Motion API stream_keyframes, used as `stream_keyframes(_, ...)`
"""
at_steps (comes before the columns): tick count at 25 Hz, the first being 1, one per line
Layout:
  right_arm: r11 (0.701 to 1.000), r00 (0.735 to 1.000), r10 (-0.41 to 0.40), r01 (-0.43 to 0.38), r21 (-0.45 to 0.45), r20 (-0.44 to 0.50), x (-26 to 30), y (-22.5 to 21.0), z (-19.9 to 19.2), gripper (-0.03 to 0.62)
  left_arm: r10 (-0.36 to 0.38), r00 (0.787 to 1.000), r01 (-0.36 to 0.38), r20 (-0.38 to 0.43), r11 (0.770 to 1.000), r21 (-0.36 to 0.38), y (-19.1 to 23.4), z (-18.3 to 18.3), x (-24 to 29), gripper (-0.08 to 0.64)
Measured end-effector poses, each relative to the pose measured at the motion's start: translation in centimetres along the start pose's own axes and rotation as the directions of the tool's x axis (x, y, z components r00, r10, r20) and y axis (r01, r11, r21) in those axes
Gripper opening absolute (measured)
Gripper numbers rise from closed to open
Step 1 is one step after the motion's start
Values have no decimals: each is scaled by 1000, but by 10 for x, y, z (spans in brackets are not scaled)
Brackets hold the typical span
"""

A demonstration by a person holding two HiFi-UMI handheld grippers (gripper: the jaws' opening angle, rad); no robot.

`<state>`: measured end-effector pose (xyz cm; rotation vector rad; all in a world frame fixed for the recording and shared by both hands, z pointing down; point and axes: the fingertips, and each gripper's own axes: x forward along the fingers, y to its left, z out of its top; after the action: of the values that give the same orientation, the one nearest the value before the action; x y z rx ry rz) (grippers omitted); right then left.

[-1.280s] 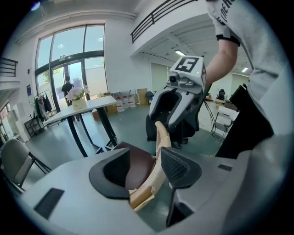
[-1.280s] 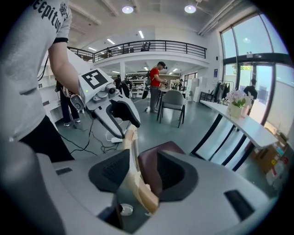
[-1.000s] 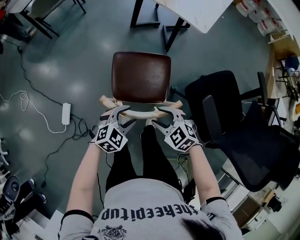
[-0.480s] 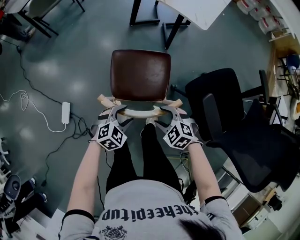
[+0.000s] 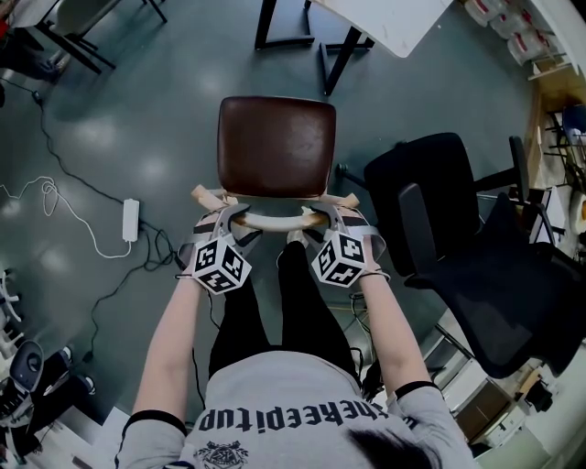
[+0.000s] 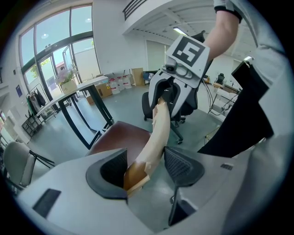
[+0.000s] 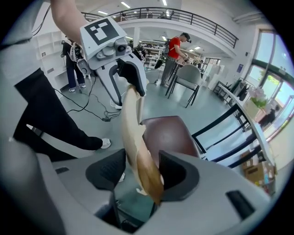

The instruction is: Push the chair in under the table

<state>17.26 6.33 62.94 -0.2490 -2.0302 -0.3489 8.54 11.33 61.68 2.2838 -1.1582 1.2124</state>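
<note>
The chair has a brown seat (image 5: 275, 147) and a curved pale wooden back rail (image 5: 275, 221); it stands just short of the white table (image 5: 385, 23). My left gripper (image 5: 227, 220) straddles the rail's left end. Its jaws are opening; the rail (image 6: 156, 133) leans on one pad, with a gap to the other. My right gripper (image 5: 322, 220) straddles the right end with its jaws closing. The rail (image 7: 133, 137) sits between its pads, and a gap shows on one side. Each gripper view shows the other gripper further along the rail.
A black office chair (image 5: 458, 238) stands close on the right. A white power strip (image 5: 129, 221) and its cables lie on the grey floor at left. The table's black legs (image 5: 339, 55) are just beyond the seat. People stand far off (image 7: 174, 50).
Both grippers have come down a little onto the back rail, so it now sits deeper between the jaws. The right gripper has rolled slightly. The chair has stayed in place.
</note>
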Motion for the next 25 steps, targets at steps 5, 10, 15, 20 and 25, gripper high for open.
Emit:
stream_keyframes(5,1000,1000,-1,1,-13,9,0,1,1,224,-5,1000,5,0,1000,6,0,-1,-1,256)
stream_keyframes(10,1000,1000,-7,7,-12,17,1,0,3,224,-9,1000,9,0,1000,10,2,-2,-2,253)
stream_keyframes(15,1000,999,-25,25,-1,23,4,-9,5,225,-6,1000,6,-4,1000,8,13,-2,1,255)
stream_keyframes(20,999,999,-38,38,-1,36,8,-30,8,225,-9,1000,9,5,1000,19,33,3,8,255)
stream_keyframes(25,999,998,-35,35,-11,54,9,-42,9,224,-19,1000,19,9,999,30,46,8,12,255)
